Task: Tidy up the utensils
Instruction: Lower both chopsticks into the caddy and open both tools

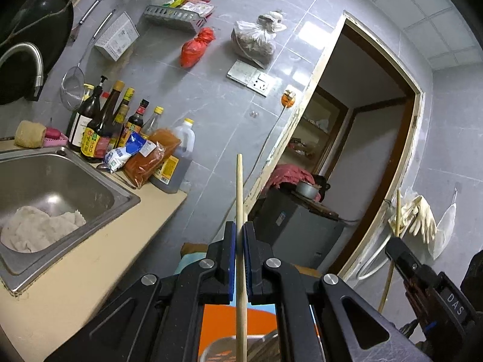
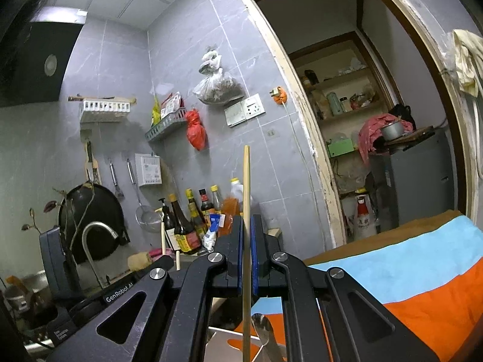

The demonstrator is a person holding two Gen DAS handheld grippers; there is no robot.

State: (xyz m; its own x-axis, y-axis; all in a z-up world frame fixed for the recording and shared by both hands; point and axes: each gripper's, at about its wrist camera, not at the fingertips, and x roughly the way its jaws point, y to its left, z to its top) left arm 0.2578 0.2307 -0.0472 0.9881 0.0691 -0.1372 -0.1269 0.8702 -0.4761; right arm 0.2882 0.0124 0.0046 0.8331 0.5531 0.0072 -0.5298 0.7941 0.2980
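Left tongs (image 1: pixel 240 232) clamped on a wooden chopstick (image 1: pixel 240 199), stick upright between the blue pads, tip above the jaws. Right tongs (image 2: pixel 247 226) gripping a second chopstick (image 2: pixel 246 193) the same way. Both sticks held in the air, off any surface.

Bench (image 1: pixel 90 256) is beige, with a steel sink (image 1: pixel 54 181) set in it; a pale cloth (image 1: pixel 39 229) lies in the basin. Sauce bottles (image 1: pixel 99 126) crowd the bench corner against the wall, beside the sink. Grey tiled wall (image 1: pixel 217 120) carries a hanging wok (image 2: pixel 90 220), a strainer (image 1: pixel 73 86), a red bag (image 1: pixel 196 46) and a socket (image 2: pixel 254 107). Open doorway (image 2: pixel 362 90) leads to a room with shelves. A blue-and-orange cloth (image 2: pixel 407 271) lies below the right tongs, with a spoon (image 2: pixel 262 328) near its edge.
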